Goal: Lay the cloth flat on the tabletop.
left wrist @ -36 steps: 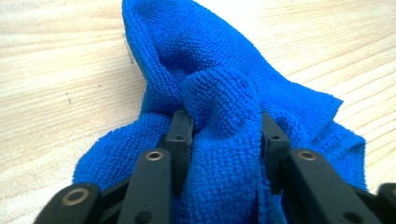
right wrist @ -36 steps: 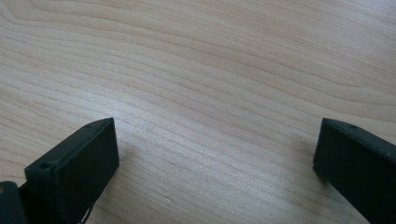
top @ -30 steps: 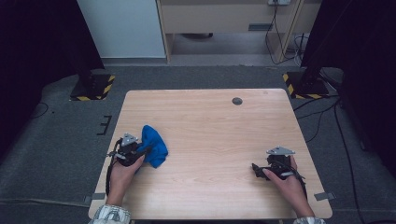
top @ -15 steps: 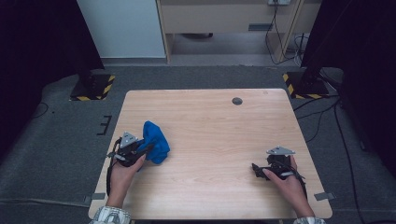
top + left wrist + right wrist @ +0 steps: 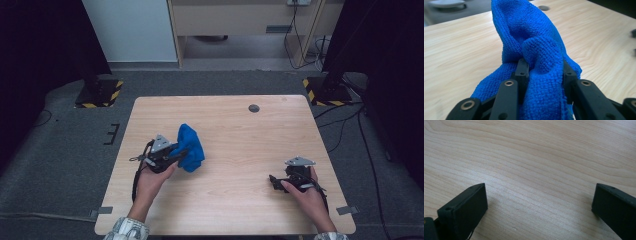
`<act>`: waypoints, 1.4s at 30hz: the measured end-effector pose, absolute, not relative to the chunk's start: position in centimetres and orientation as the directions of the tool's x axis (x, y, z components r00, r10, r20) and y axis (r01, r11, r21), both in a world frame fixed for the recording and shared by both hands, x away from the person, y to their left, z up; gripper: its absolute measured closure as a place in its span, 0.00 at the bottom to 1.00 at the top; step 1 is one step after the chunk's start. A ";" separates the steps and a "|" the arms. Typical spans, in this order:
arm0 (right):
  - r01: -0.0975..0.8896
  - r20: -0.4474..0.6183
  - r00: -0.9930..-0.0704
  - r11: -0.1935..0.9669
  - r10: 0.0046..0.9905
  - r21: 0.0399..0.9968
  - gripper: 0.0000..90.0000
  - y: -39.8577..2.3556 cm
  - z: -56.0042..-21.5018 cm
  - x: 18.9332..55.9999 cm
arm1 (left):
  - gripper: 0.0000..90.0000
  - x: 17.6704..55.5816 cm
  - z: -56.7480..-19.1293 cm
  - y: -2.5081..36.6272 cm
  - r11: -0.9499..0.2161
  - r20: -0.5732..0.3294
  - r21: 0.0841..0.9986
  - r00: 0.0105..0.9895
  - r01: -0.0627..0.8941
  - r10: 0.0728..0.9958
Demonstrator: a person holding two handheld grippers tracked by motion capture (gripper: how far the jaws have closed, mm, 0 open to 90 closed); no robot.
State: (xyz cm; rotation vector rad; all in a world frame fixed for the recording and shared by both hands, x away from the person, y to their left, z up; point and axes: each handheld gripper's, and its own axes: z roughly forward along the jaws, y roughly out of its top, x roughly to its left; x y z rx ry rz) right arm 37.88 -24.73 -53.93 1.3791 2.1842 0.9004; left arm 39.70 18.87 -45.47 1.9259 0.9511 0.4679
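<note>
Cloth [image 5: 190, 147] clamped in left claw [image 5: 183, 155], table [image 5: 240, 130] middle bare.

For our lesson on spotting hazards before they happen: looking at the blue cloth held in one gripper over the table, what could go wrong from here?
1. The left gripper pinches only a bunched fold of the blue cloth; the fold might slip out if the cloth is lifted or pulled.
2. The loose part hangs down toward the table, so it could drag or snag.
3. The right gripper sits open and apart from the cloth, so nothing would catch a drop.
</note>
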 end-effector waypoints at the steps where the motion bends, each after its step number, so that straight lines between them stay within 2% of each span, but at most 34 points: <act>1: 0.643 0.003 -0.431 0.304 0.902 0.703 0.00 -24.7 -53.9 37.9 | 0.74 39.9 -45.4 18.2 -0.292 -0.058 0.855 0.639 0.428 0.767; 8: 0.643 0.005 -0.431 0.304 0.902 0.703 0.00 -24.7 -53.9 37.9 | 0.74 41.0 -45.3 14.4 -0.301 -0.089 0.850 0.679 0.433 0.728; 12: 0.643 0.005 -0.431 0.304 0.902 0.703 0.00 -24.7 -53.9 37.9 | 0.74 41.6 -46.2 11.8 -0.331 -0.095 0.831 0.701 0.447 0.707; 20: 0.643 0.004 -0.431 0.304 0.902 0.703 0.00 -24.7 -53.9 37.9 | 0.74 41.0 -48.4 8.9 -0.369 -0.123 0.802 0.735 0.469 0.667; 28: 0.648 0.008 -0.421 0.295 0.907 0.702 0.00 -24.6 -53.9 37.9 | 0.70 40.7 -51.8 6.6 -0.477 -0.076 0.745 0.769 0.467 0.634; 32: 0.648 0.006 -0.417 0.293 0.909 0.703 0.01 -24.5 -53.9 37.9 | 0.58 40.7 -52.9 6.6 -0.463 -0.070 0.756 0.760 0.463 0.646; 35: 0.649 0.005 -0.411 0.288 0.912 0.705 0.02 -24.5 -53.9 37.9 | 0.37 40.8 -52.5 6.9 -0.455 -0.046 0.766 0.745 0.455 0.666; 38: 0.635 0.002 -0.418 0.291 0.908 0.715 0.10 -24.4 -53.8 37.9 | 0.23 40.4 -51.7 7.3 -0.415 -0.072 0.788 0.738 0.454 0.671; 42: 0.606 -0.005 -0.464 0.322 0.886 0.728 0.25 -23.6 -53.4 37.6 | 0.17 39.5 -49.8 8.4 -0.370 -0.069 0.829 0.732 0.421 0.678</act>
